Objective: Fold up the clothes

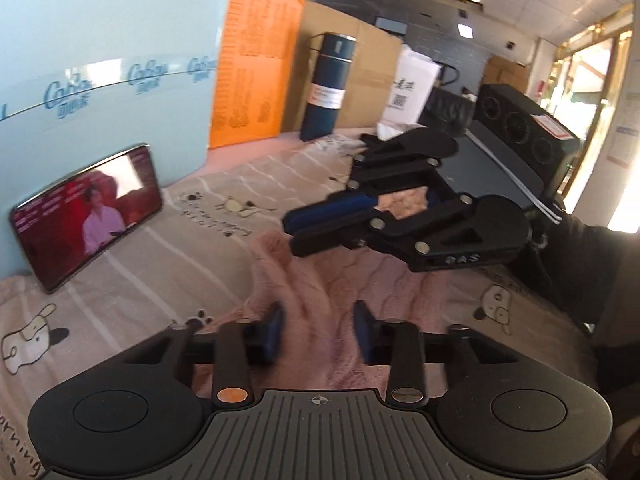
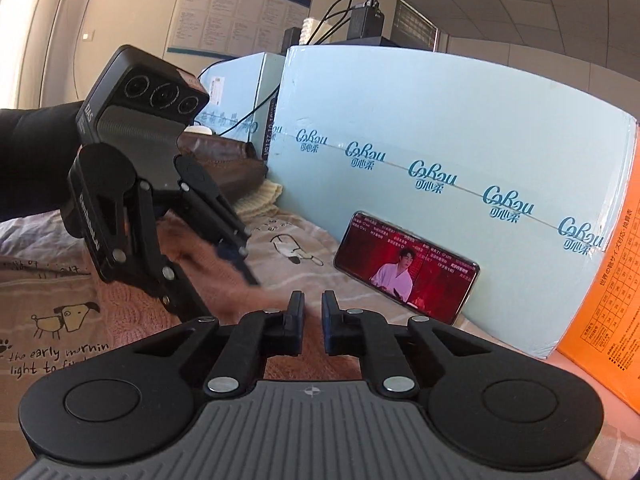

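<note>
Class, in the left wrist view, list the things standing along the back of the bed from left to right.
phone → light blue box → orange box → dark blue flask → white bag

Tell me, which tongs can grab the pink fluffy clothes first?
Probably left. The left tongs are wide open right over the pink garment; the right tongs are barely open.
</note>
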The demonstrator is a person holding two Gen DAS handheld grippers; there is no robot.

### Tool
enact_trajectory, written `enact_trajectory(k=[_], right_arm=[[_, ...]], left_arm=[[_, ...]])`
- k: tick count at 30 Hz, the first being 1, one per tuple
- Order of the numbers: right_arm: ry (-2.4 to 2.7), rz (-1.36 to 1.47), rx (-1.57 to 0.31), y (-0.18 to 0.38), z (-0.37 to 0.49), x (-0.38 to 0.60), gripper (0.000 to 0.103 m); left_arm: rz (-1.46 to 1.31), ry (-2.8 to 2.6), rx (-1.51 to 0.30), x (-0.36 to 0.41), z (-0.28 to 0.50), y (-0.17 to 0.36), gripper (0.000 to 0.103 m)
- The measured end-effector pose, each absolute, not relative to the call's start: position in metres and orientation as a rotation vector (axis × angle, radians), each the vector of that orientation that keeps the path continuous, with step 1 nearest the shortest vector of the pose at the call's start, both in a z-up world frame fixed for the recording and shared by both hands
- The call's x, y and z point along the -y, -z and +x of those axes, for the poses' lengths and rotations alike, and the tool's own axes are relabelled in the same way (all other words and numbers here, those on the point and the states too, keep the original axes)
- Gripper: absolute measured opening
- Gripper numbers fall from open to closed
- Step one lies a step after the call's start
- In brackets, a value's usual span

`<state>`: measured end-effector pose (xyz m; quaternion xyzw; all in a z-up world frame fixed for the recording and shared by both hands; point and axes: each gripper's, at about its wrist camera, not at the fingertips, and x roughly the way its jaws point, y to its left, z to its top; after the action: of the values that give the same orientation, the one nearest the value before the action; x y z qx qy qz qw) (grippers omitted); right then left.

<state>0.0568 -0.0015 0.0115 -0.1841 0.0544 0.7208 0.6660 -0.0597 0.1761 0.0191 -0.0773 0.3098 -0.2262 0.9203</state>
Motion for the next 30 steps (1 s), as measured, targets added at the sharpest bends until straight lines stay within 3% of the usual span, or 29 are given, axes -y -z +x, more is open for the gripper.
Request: enact_trajectory(k=[9, 10, 11, 13, 17, 21, 23, 25, 28, 30], right_arm=[[-1.573, -0.341, -0.113, -0.019, 0.063, 0.007, 0.009], [-1.571, -0.337, -0.126, -0.02, 0.066, 0.009, 0.013], [-1.566, -0.33, -0.141, -0.02, 0.068, 0.01, 0.021], [-1.554, -0.31, -0.167, -0.022, 0.075, 0.014, 0.036], [-1.511, -0.281, -0.211, -0.026, 0.085, 0.025, 0.055], [-1.498, -0.304, -0.241, -0.029, 0.088, 0.038, 0.061], [-1.454, -0.284, -0.223, -0.035, 0.09, 0.049, 0.069], [-1.38, -0.231, -0.196, -0.046, 0.095, 0.068, 0.071], [-1.243, -0.124, -0.167, -0.059, 0.104, 0.108, 0.083], [-1.122, -0.038, -0.186, -0.064, 0.11, 0.138, 0.084]], left_arm=[[-0.2, 0.259, -0.604, -0.193, -0.057, -0.026, 0.019], [-0.198, 0.223, -0.601, -0.194, -0.057, -0.027, 0.029], [-0.197, 0.187, -0.598, -0.196, -0.056, -0.027, 0.047], [-0.195, 0.115, -0.592, -0.2, -0.054, -0.028, 0.066], [-0.177, -0.006, -0.532, -0.2, -0.064, -0.038, 0.08], [-0.14, -0.163, -0.418, -0.182, -0.104, -0.055, 0.083], [-0.129, -0.245, -0.366, -0.172, -0.13, -0.06, 0.09], [-0.138, -0.318, -0.318, -0.162, -0.158, -0.06, 0.094], [-0.156, -0.383, -0.278, -0.152, -0.182, -0.055, 0.096], [-0.17, -0.401, -0.267, -0.148, -0.189, -0.05, 0.097]])
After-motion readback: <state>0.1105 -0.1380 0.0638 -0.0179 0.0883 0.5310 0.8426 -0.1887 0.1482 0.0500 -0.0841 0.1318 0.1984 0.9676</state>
